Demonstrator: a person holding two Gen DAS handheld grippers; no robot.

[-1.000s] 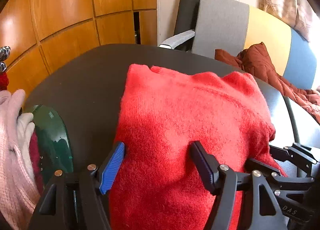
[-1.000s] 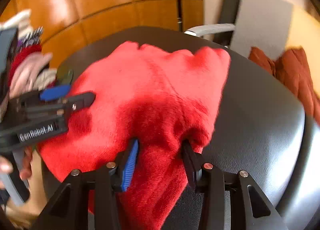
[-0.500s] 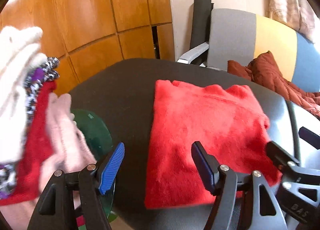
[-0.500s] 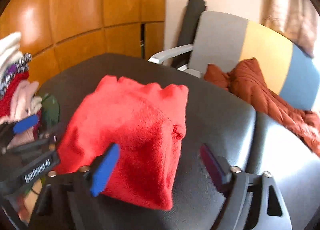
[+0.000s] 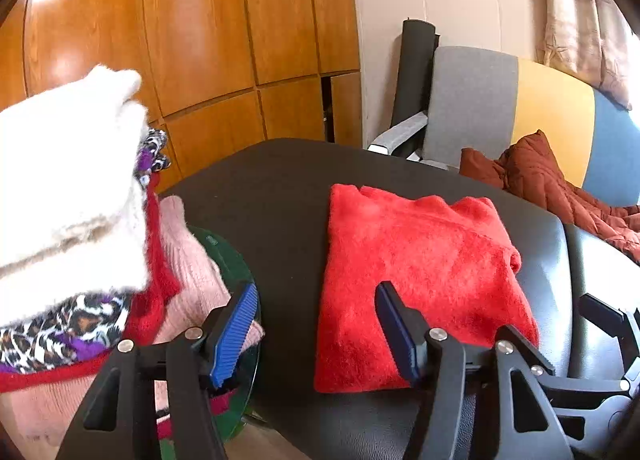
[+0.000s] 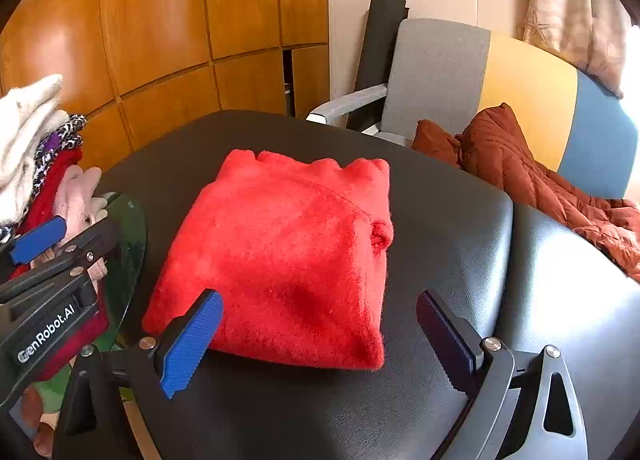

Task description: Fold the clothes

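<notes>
A red fuzzy sweater point(image 5: 416, 280) point(image 6: 288, 248) lies folded in a flat rectangle on the black leather surface point(image 5: 280, 188) point(image 6: 440, 200). My left gripper point(image 5: 316, 292) hovers above and short of the sweater's near left corner; its jaws are closing, with nothing pressed between the pads. My right gripper point(image 6: 318, 300) hangs over the sweater's near edge, jaws opening wide and apart from the cloth. The left gripper point(image 6: 60, 236) also shows at the left edge of the right wrist view.
A stack of folded clothes point(image 5: 72, 188) point(image 6: 36, 148) sits on a green glass side table point(image 5: 236, 256) point(image 6: 128, 236) at the left. Behind stand a grey, yellow and blue chair point(image 5: 520, 100) with a rust quilted jacket point(image 5: 540, 172), and a wooden panelled wall.
The right gripper let go of the sweater's fold and opened wide. Both grippers drew back and up, so the sweater now lies flat and farther away.
</notes>
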